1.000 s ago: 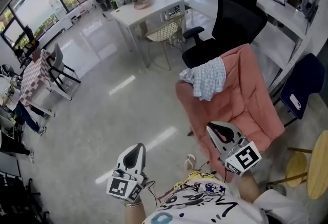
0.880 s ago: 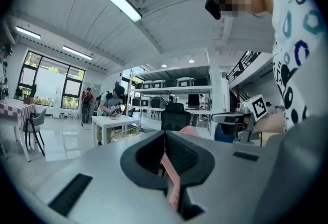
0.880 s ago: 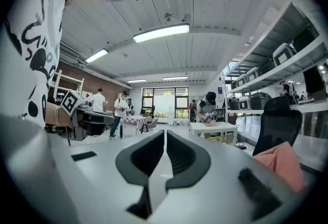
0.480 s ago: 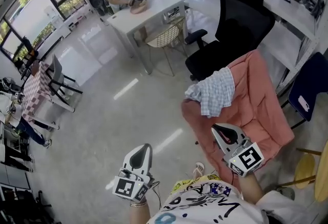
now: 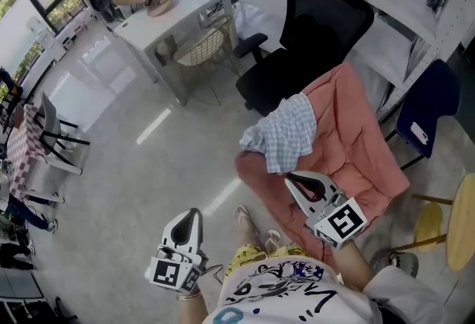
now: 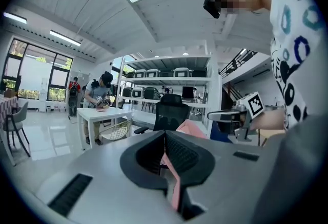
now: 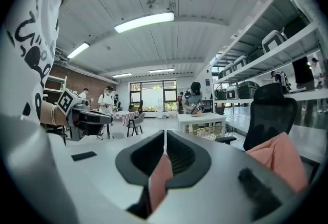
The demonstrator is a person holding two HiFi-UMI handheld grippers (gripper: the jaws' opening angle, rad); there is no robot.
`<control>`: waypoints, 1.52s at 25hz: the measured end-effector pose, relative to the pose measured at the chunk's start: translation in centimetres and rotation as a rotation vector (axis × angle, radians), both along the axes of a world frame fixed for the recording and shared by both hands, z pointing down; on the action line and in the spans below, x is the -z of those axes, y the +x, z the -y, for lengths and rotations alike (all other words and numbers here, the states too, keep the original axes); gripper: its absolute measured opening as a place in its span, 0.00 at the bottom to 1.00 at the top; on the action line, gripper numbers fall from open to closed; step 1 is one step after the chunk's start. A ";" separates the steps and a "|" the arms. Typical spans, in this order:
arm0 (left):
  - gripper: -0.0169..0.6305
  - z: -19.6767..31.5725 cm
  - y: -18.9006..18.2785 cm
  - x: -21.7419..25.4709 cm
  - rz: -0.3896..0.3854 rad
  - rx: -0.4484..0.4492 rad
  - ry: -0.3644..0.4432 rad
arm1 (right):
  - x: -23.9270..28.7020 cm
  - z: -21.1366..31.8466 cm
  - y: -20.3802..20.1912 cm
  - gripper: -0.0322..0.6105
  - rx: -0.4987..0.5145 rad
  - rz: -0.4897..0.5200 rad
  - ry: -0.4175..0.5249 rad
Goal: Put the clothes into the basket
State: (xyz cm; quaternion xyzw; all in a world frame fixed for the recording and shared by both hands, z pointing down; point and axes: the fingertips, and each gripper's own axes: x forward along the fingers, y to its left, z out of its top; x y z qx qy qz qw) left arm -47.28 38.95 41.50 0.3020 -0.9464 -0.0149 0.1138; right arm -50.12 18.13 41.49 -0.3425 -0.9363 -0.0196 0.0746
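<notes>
Two grippers are held out in front of the person, low down near the person's printed shirt (image 5: 282, 293). The left gripper (image 5: 191, 213) points ahead over the grey floor (image 5: 133, 167). The right gripper (image 5: 292, 177) points ahead over the edge of the pink cloth (image 5: 356, 144). Both sit nearly flat, tipped just a little down. The jaws of each one are pressed together at the tips, and they hold nothing.

The pink cloth is spread out beside the black chair (image 5: 319, 18). A blue and white checked shirt (image 5: 286, 130) lies on top of it, at the end near the black chair. It is apart from both grippers.

Only the head view shows the checked shirt. The left gripper view shows the right gripper off to its right side. It also shows shelves (image 6: 169, 72) with boxes behind the black chair. The right gripper view shows the left gripper off to its left side. It also shows far windows (image 7: 151, 97) and people (image 7: 107, 99) standing near them.
</notes>
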 end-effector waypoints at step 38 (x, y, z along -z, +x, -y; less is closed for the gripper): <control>0.05 11.9 -24.4 -10.1 -0.250 -0.455 -0.016 | -20.9 2.5 -19.3 0.44 -0.222 -0.540 0.191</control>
